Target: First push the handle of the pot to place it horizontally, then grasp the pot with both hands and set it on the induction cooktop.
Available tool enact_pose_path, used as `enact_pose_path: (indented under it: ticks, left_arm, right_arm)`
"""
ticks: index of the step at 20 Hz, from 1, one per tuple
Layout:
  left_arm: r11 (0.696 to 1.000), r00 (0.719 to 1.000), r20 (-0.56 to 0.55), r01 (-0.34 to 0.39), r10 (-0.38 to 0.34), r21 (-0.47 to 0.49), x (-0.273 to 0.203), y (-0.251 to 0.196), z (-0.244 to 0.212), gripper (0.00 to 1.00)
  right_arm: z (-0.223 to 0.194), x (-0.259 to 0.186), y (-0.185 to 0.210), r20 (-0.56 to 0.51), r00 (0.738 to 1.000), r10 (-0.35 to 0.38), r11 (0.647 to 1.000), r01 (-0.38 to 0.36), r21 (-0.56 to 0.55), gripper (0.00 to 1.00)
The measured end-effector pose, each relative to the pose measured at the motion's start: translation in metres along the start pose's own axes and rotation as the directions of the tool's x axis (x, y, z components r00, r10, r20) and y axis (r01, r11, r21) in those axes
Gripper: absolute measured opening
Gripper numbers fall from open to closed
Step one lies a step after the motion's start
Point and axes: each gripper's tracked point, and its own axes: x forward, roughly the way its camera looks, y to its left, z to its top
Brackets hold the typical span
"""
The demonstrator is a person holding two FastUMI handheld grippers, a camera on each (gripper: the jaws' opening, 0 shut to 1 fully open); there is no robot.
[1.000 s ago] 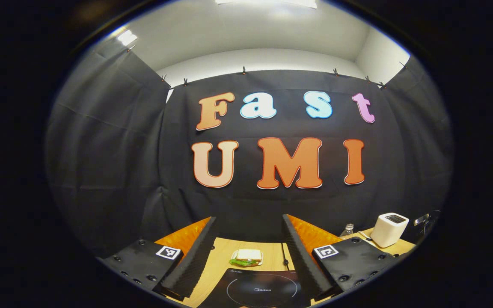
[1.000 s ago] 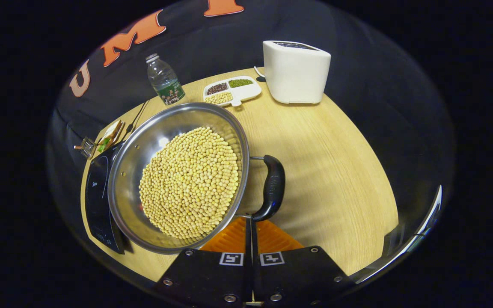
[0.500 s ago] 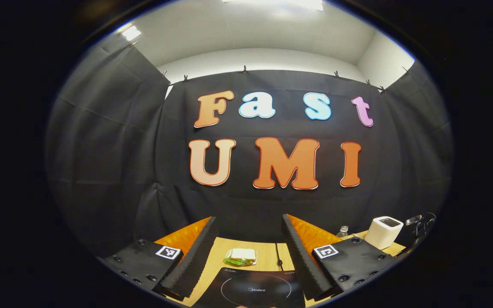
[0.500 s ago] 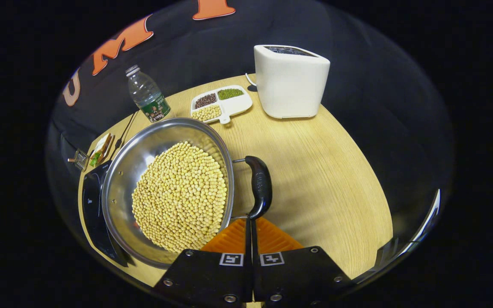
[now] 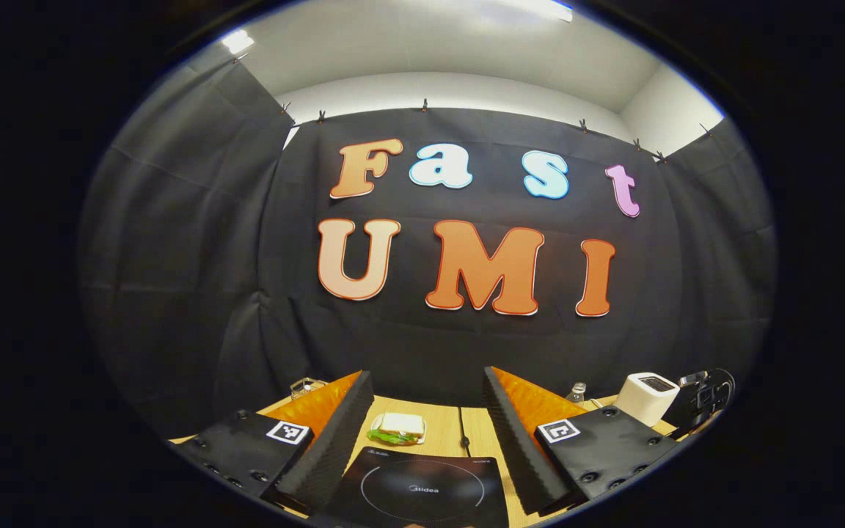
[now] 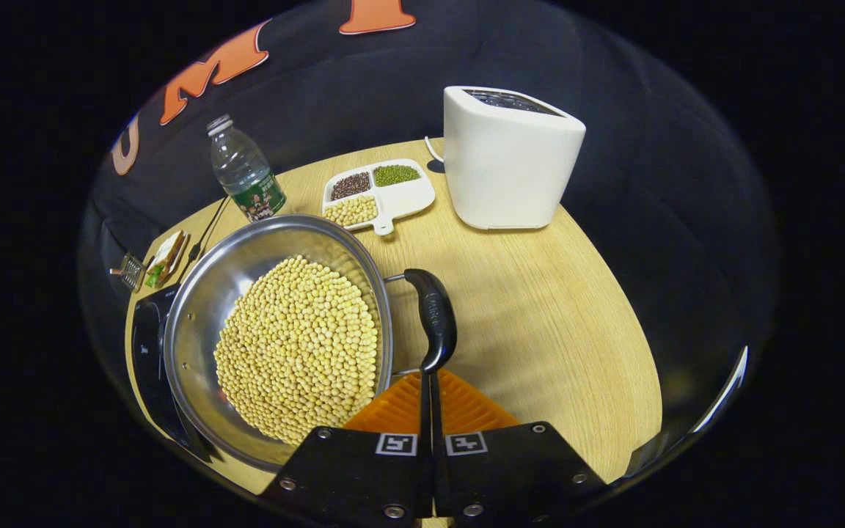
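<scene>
Wooden table (image 6: pixel 554 323) carries the steel pot (image 6: pixel 199 308) of soybeans, its rim overlapping the "Midea"-marked induction cooktop (image 5: pixel 422 490), black pot handle (image 6: pixel 431 315) just beyond the clenched, empty right gripper (image 6: pixel 428 378), while the left gripper (image 5: pixel 422 425) hangs released above the cooktop.

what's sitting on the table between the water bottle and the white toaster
In the right gripper view, a divided white dish of beans lies between the water bottle and the white toaster.

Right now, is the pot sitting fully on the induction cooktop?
No, the pot overlaps only the induction cooktop edge, resting mostly on the table.
</scene>
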Motion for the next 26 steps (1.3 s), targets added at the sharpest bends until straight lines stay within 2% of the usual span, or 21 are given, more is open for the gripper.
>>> enact_pose_path:
  ticks: [4,5,8,9,10,11,13,15,16,17,19,21,26]
  left_arm:
    - [0.999,0.995,-0.088,0.051,-0.051,-0.007,0.008,-0.019,-0.027,0.99]
    - [0.997,0.991,-0.117,0.071,-0.072,-0.008,0.01,-0.029,-0.036,0.99]
    - [0.989,0.966,-0.212,0.151,-0.146,0.005,0.015,-0.065,-0.068,0.98]
    - [0.982,0.954,-0.241,0.187,-0.18,0.006,0.016,-0.078,-0.079,0.97]
    - [0.977,0.939,-0.276,0.215,-0.207,0.001,0.018,-0.091,-0.094,0.99]
    - [0.971,0.921,-0.313,0.239,-0.231,-0.012,0.02,-0.101,-0.109,0.98]
    - [0.96,0.88,-0.389,0.278,-0.272,-0.043,0.021,-0.119,-0.138,0.98]
    - [0.952,0.842,-0.453,0.302,-0.294,-0.058,0.022,-0.135,-0.163,0.98]
    - [0.95,0.826,-0.479,0.307,-0.298,-0.06,0.026,-0.142,-0.175,0.98]
    - [0.948,0.801,-0.519,0.312,-0.299,-0.065,0.029,-0.15,-0.192,0.98]
    - [0.942,0.737,-0.601,0.326,-0.309,-0.085,0.026,-0.165,-0.225,0.98]
    - [0.933,0.705,-0.632,0.35,-0.324,-0.088,0.037,-0.183,-0.253,0.95]
    - [0.938,0.638,-0.71,0.332,-0.299,-0.098,0.056,-0.196,-0.295,0.94]
  right_arm:
    - [0.012,-0.026,0.009,0.047,0.996,0.08,0.997,-0.08,0.006,0.01]
    - [0.018,-0.032,0.009,0.069,0.993,0.091,0.996,-0.092,0.013,0.07]
    - [0.039,-0.05,0.01,0.138,0.984,0.11,0.994,-0.112,0.002,0.14]
    - [0.042,-0.052,0.011,0.15,0.982,0.117,0.993,-0.117,-0.006,0.23]
    - [0.044,-0.051,0.014,0.16,0.98,0.119,0.993,-0.118,-0.016,0.3]
    - [0.043,-0.051,0.017,0.162,0.98,0.119,0.993,-0.115,-0.029,0.47]
    - [0.039,-0.047,0.023,0.152,0.981,0.118,0.992,-0.11,-0.066,0.62]
    - [0.038,-0.043,0.028,0.151,0.982,0.114,0.99,-0.1,-0.097,0.72]
    - [0.037,-0.041,0.031,0.152,0.982,0.111,0.99,-0.095,-0.109,0.68]
    - [0.037,-0.039,0.031,0.15,0.983,0.107,0.989,-0.09,-0.117,0.75]
    - [0.037,-0.036,0.03,0.15,0.984,0.098,0.989,-0.08,-0.122,0.76]
    - [0.038,-0.032,0.029,0.153,0.985,0.085,0.99,-0.066,-0.128,0.76]
    - [0.038,-0.023,0.016,0.147,0.988,0.039,0.988,-0.017,-0.151,0.76]
